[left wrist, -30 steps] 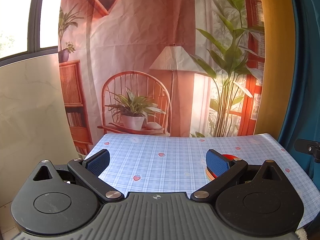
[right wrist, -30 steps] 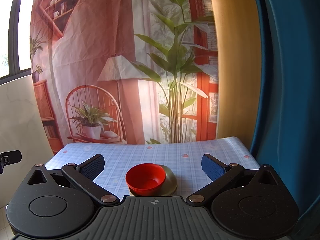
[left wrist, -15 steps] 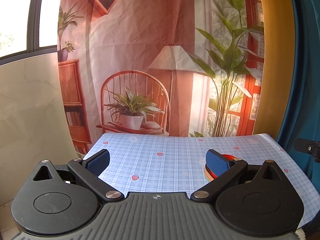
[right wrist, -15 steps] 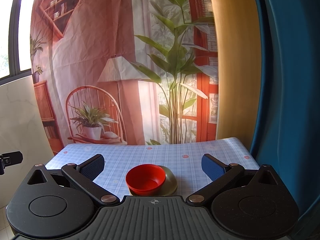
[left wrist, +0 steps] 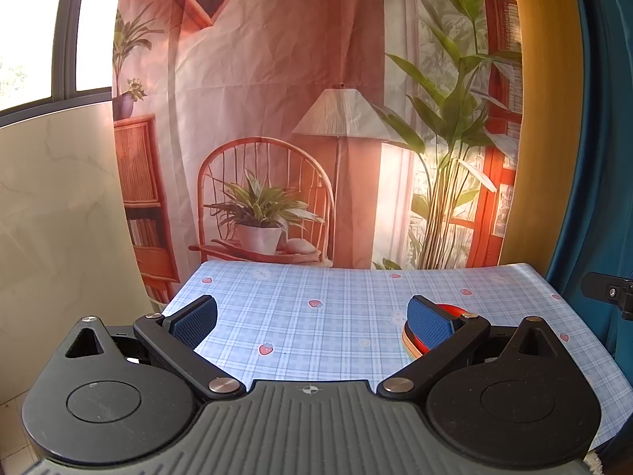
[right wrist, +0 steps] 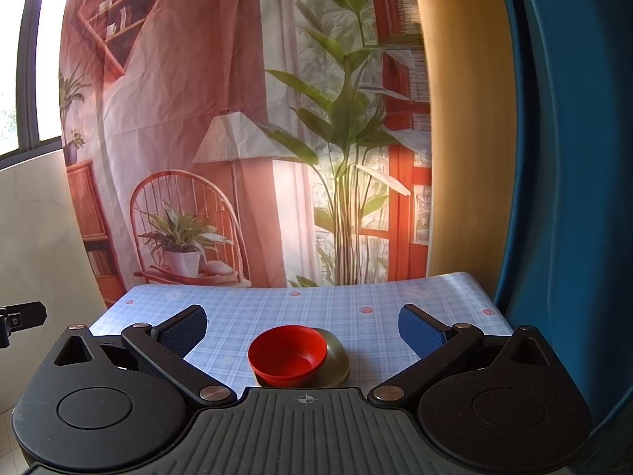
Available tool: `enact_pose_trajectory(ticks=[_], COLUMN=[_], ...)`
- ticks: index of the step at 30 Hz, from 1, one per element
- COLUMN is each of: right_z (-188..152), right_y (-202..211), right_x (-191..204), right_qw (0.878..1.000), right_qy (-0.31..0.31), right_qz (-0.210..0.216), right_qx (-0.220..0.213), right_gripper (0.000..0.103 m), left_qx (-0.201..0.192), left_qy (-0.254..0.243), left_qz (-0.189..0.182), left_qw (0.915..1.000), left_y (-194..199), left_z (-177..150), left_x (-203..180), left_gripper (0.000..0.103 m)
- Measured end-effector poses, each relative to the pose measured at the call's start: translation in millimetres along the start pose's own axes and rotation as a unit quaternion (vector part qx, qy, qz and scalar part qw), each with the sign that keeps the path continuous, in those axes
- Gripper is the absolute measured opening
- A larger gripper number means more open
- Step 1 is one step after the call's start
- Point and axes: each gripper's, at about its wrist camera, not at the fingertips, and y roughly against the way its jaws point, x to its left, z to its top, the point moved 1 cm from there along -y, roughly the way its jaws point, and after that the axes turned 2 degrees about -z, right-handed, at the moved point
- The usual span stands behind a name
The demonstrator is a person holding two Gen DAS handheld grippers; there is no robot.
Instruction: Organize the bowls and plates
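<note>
A red bowl (right wrist: 288, 351) sits on an olive-green plate (right wrist: 336, 360) on the blue checked tablecloth (right wrist: 324, 308), near the table's front edge. My right gripper (right wrist: 304, 326) is open and empty, held above and just behind the bowl, which lies between its fingers in view. In the left wrist view the red bowl (left wrist: 451, 309) is mostly hidden behind the right finger of my left gripper (left wrist: 312, 318), which is open and empty over the table's front left part.
A printed backdrop (right wrist: 237, 138) hangs right behind the table. A blue curtain (right wrist: 561, 158) stands at the right edge, a marble wall (left wrist: 59, 217) at the left. The other gripper's tip (left wrist: 609, 291) shows at the right.
Almost nothing: both grippers stay open and hold nearly still, with a very slight drift. The bowl and plate have not moved.
</note>
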Motion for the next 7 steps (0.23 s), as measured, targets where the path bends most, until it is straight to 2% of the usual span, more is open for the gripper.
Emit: enact_pose_trajectory(ticks=[7], right_z=[0.2], right_y=[-0.4], right_x=[-0.5], right_qw=[1.000], right_qy=[0.000], right_qz=[0.000], right_qx=[0.000], right_gripper=[0.103], left_qx=[-0.001], left_qy=[0.000], left_qz=[-0.002], left_qw=[1.0000], left_y=[-0.4], left_z=[-0.6], left_x=[-0.7], left_gripper=[0.103])
